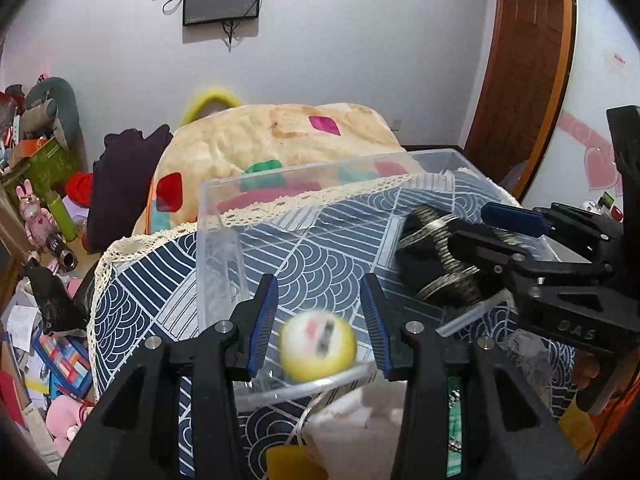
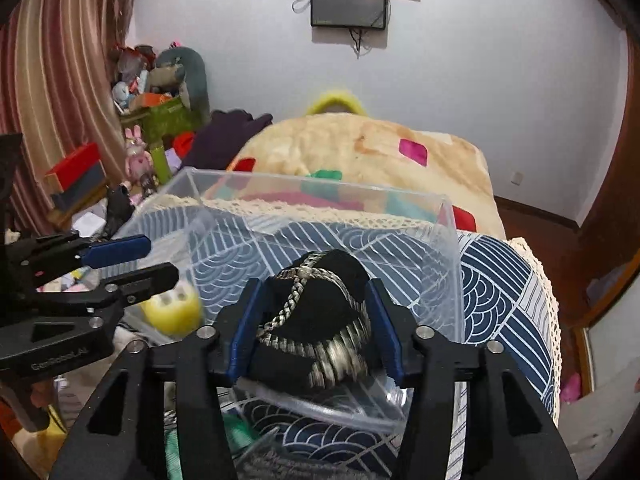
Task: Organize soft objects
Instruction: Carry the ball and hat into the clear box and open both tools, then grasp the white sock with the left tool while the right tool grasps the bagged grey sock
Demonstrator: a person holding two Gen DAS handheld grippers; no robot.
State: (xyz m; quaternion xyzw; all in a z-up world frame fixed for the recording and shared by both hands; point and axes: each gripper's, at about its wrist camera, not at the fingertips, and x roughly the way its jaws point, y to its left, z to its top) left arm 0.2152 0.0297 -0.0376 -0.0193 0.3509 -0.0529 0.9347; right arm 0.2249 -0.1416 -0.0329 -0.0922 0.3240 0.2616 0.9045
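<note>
A clear plastic bin point(image 1: 224, 204) stands on a blue patterned cloth; it also shows in the right wrist view point(image 2: 448, 216). My left gripper point(image 1: 320, 320) is open over the bin's near rim. A small yellow plush ball with a face point(image 1: 318, 350) is blurred between and below its fingers, not pinched; it also shows in the right wrist view point(image 2: 174, 310). My right gripper point(image 2: 316, 332) is shut on a black soft item with silver braided trim point(image 2: 316, 308) and holds it over the bin. That item point(image 1: 430, 256) and the right gripper point(image 1: 492, 240) also show in the left wrist view.
A cream blanket with coloured patches point(image 2: 360, 152) lies behind the bin. Cluttered toys and boxes point(image 1: 40, 160) fill the left side and floor. A wooden door point(image 1: 528, 60) is at the right. Screens point(image 2: 348, 0) hang on the wall.
</note>
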